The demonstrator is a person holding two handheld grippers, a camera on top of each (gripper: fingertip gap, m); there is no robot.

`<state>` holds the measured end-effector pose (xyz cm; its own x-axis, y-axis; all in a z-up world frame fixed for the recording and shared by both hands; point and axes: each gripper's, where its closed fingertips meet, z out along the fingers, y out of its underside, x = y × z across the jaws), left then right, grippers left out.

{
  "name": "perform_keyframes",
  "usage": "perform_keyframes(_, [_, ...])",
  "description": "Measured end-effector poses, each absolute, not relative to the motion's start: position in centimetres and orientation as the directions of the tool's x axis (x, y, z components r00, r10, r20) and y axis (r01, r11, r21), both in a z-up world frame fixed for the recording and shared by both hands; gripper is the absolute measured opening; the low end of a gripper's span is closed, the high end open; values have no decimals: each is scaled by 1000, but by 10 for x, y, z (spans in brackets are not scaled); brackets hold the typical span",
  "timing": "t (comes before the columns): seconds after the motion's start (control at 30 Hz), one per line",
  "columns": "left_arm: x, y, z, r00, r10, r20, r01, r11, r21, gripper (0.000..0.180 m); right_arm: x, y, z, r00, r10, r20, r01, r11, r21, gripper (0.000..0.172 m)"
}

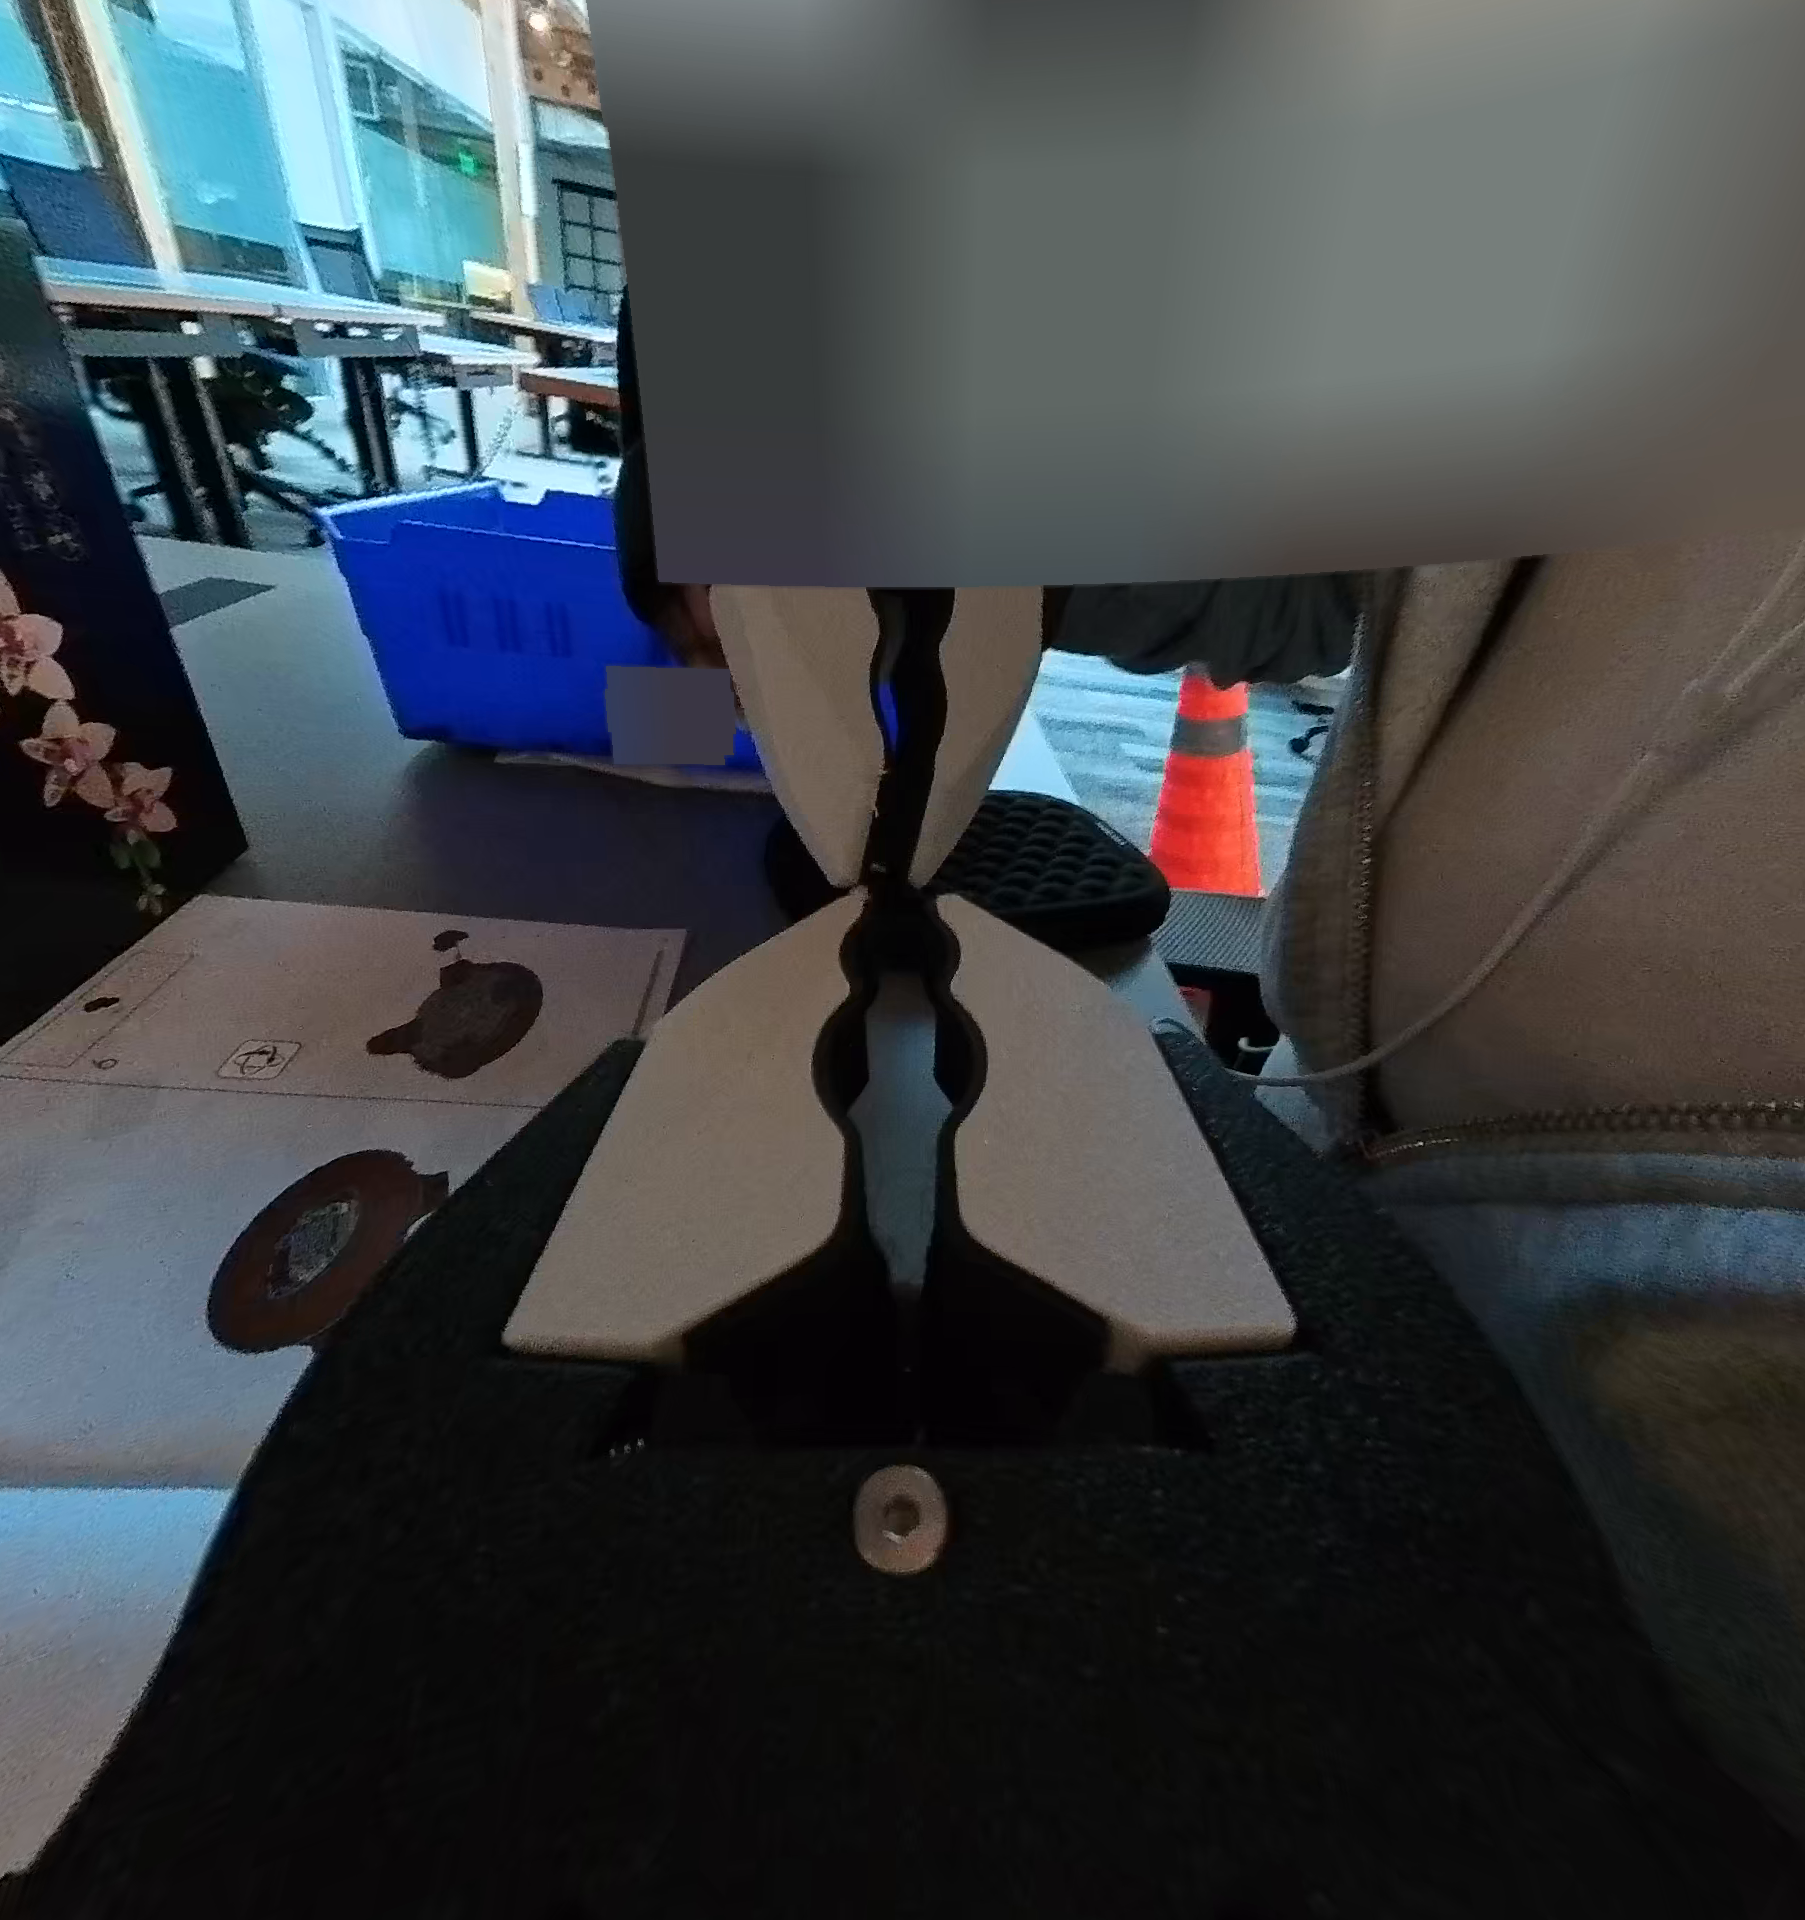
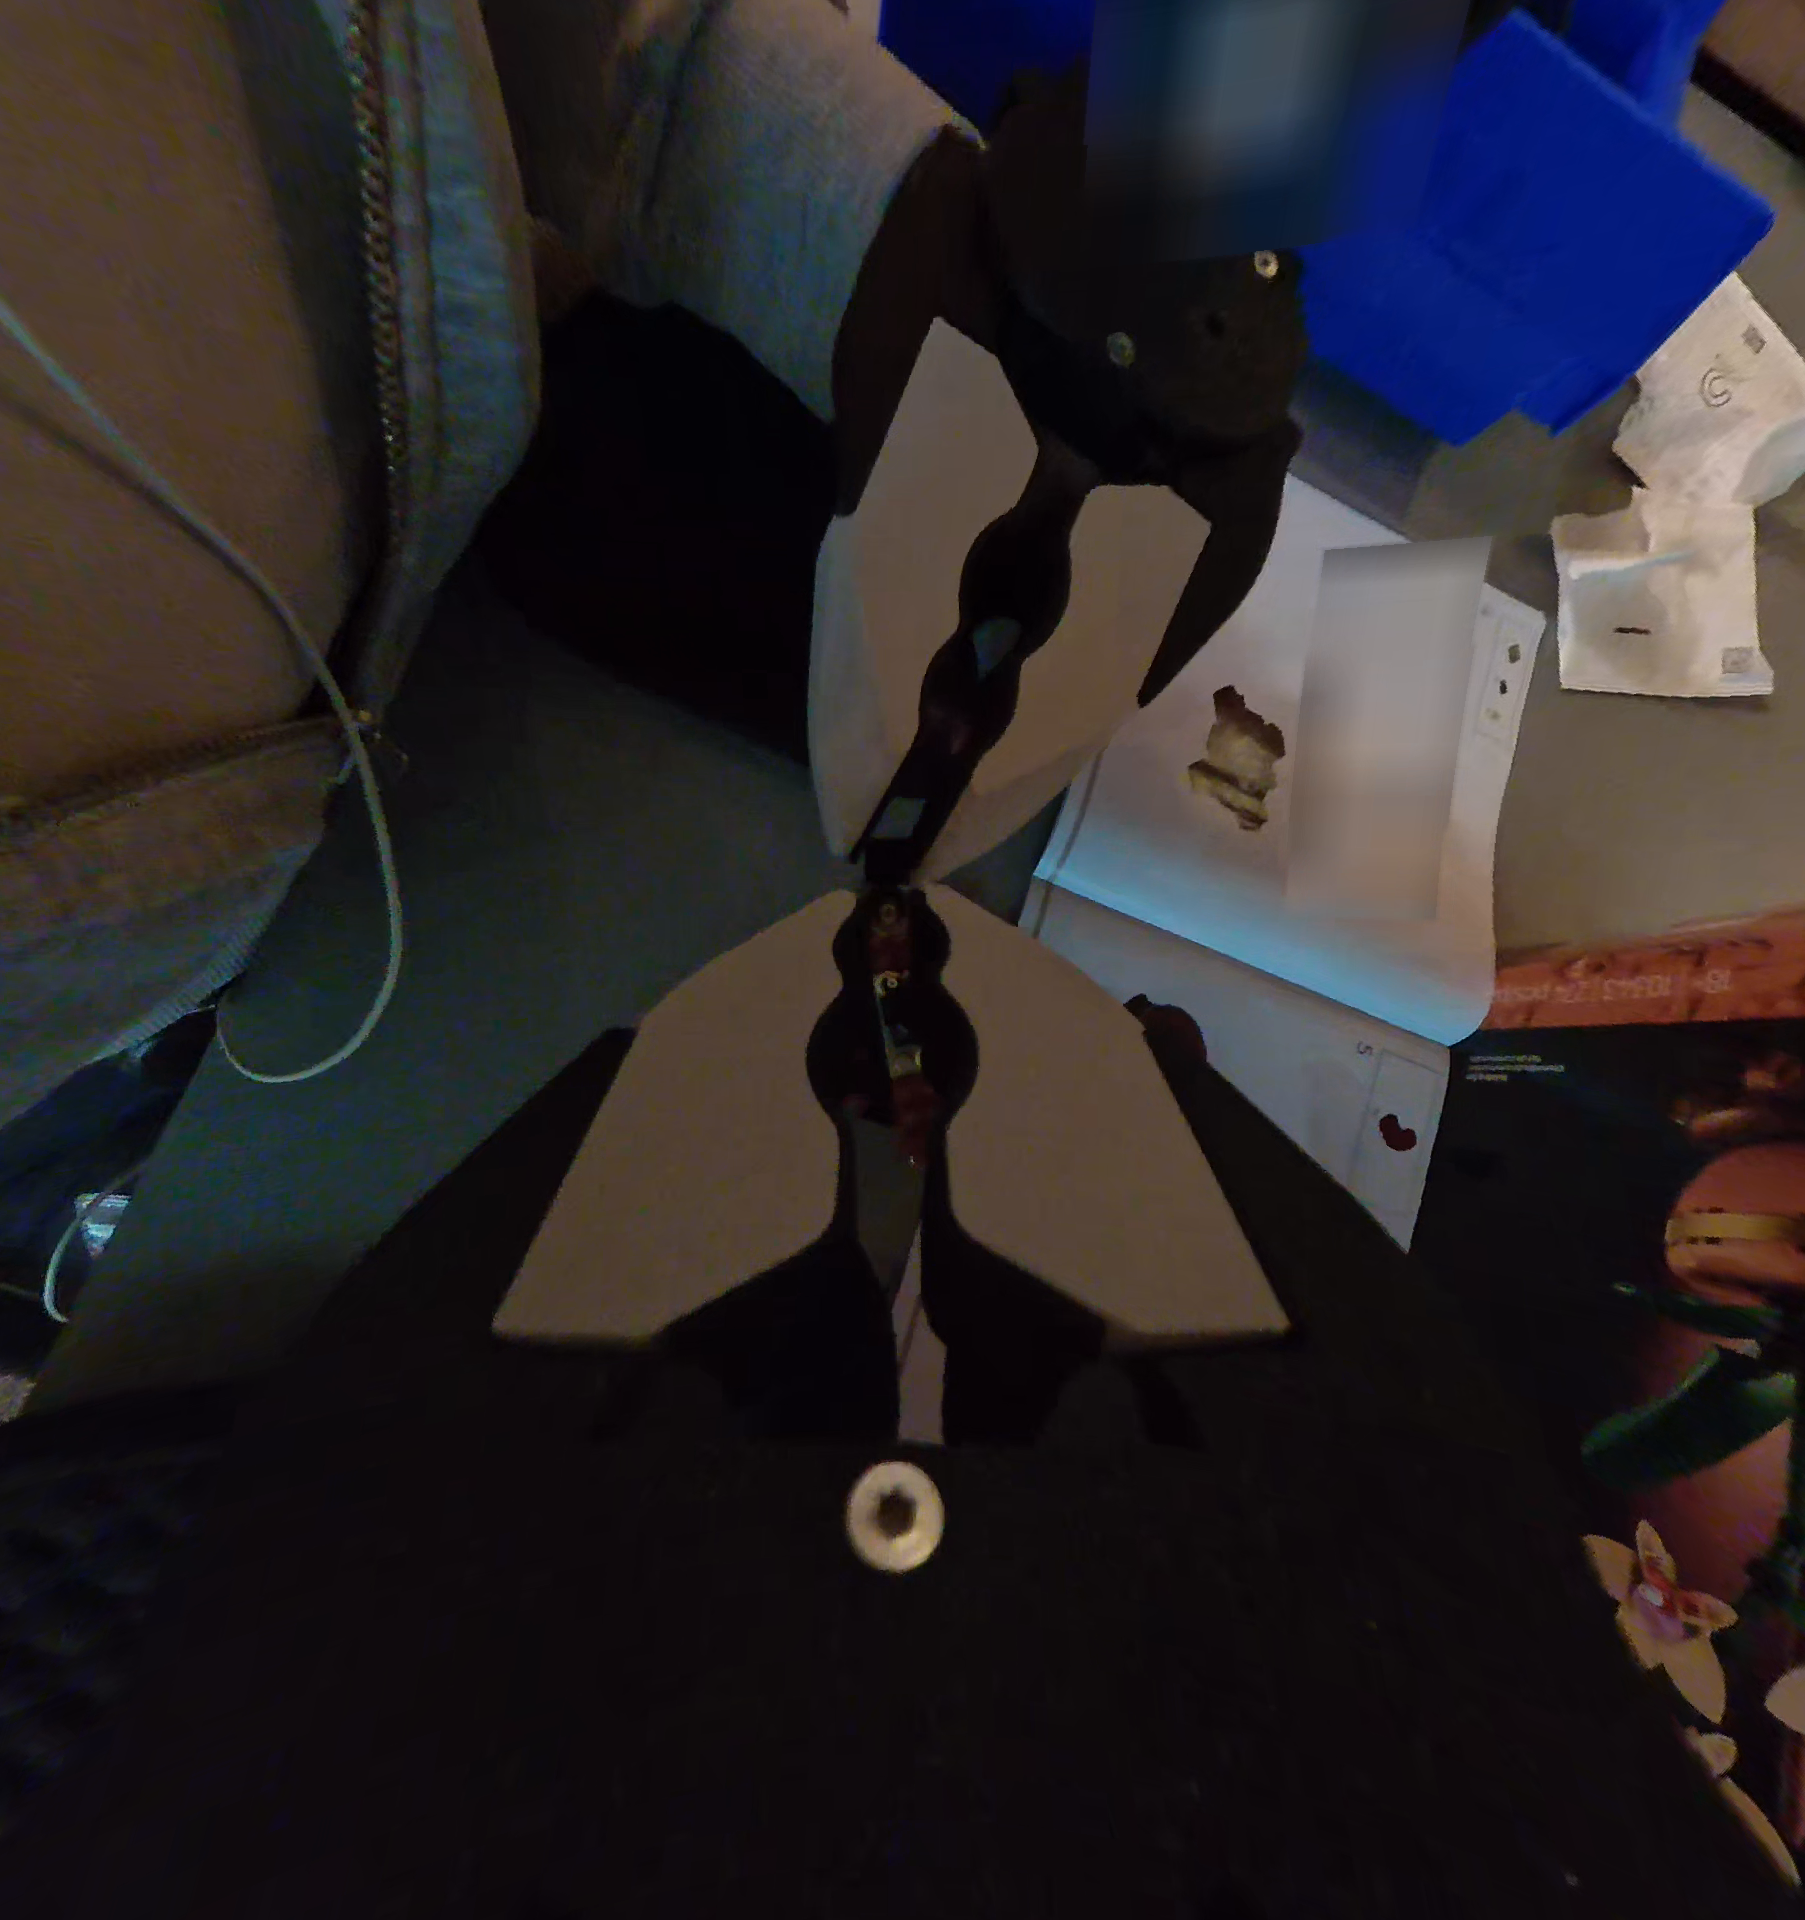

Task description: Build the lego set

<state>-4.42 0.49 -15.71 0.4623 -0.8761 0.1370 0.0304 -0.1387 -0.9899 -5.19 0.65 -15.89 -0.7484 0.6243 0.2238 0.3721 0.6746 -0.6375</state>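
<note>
Where the two tongs meet tip to tip above the grey worktop (image 1: 378, 790), left tongs (image 1: 893, 902) and right tongs (image 2: 893, 902) both look clenched on something small and dark; an open instruction booklet (image 1: 254, 1039) lies just beside.

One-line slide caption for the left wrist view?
Two grippers meet tip to tip above an open instruction booklet, blue bin behind.

A blue plastic crate (image 1: 482, 613) stands on the grey bench (image 1: 337, 790). An open instruction booklet (image 1: 285, 1049) lies just beside a dark box printed with orchids (image 1: 36, 675). Farther off are a black dimpled pad (image 1: 1054, 862), an orange traffic cone (image 1: 1204, 790) and crumpled paper bags (image 2: 1687, 540).
</note>
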Motion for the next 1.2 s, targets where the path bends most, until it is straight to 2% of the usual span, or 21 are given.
perform_keyframes(0.03, [-45, 6, -158, 473, -871, 131, 22, -137, -990, 10, -50, 9, -160, -747, 627, 222, 377, 675, -635, 5])
perform_keyframes(0.13, [-54, 9, -162, 553, -828, 96, -19, -127, -992, 34, -43, 27, -174, -745, 635, 206, 413, 681, -604, 4])
perform_keyframes(0.2, [-65, 11, -168, 629, -777, 34, -92, -118, -989, 36, -39, 37, -190, -756, 631, 172, 437, 683, -585, 4])
perform_keyframes(0.3, [-74, 13, -175, 687, -726, -22, -172, -134, -976, 29, -40, 45, -216, -782, 609, 132, 458, 706, -540, 4])
perform_keyframes(0.4, [-77, 16, -187, 723, -689, -54, -249, -187, -950, 9, -44, 48, -233, -799, 592, 109, 459, 717, -525, 4])
perform_keyframes(0.47, [-75, 15, -197, 723, -683, -99, -312, -196, -929, 4, -47, 46, -240, -804, 588, 91, 461, 712, -530, 4])
perform_keyframes(0.93, [-73, 22, -220, 727, -664, -176, -447, -262, -855, 7, -51, 42, -253, -814, 576, 76, 450, 708, -544, 4])
perform_keyframes(1.2, [-67, 24, -243, 636, -742, -213, -590, -288, -754, 7, -52, 43, -256, -818, 570, 79, 451, 720, -527, 4])
